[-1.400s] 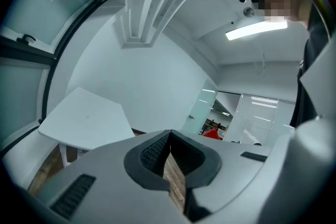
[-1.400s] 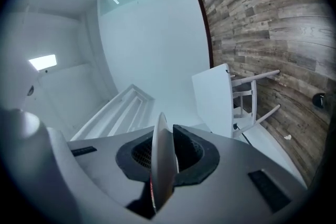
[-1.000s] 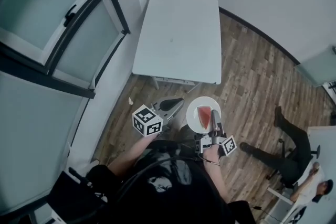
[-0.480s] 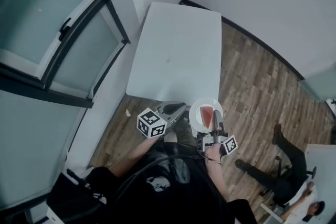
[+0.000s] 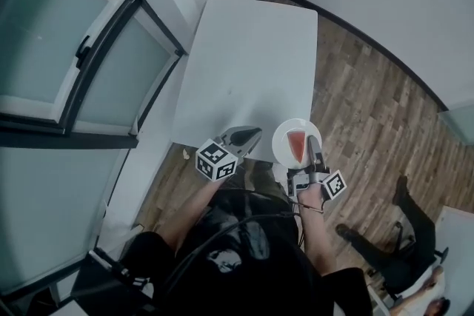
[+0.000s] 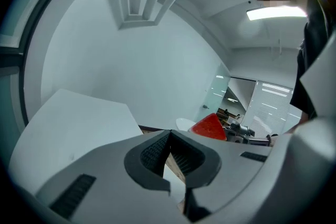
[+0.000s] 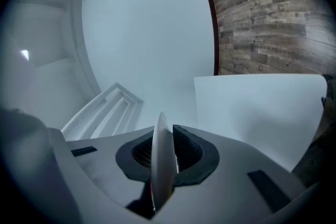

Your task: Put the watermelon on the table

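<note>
Head view: right gripper jaws pinch plate bearing watermelon.

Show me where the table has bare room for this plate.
The whole white table top is bare, from the edge by the window to the edge by the wood floor. Only the near edge is crowded: the left gripper and the right gripper, shut on the plate with the watermelon, hover there.

A white table stands on wooden floor.
</note>
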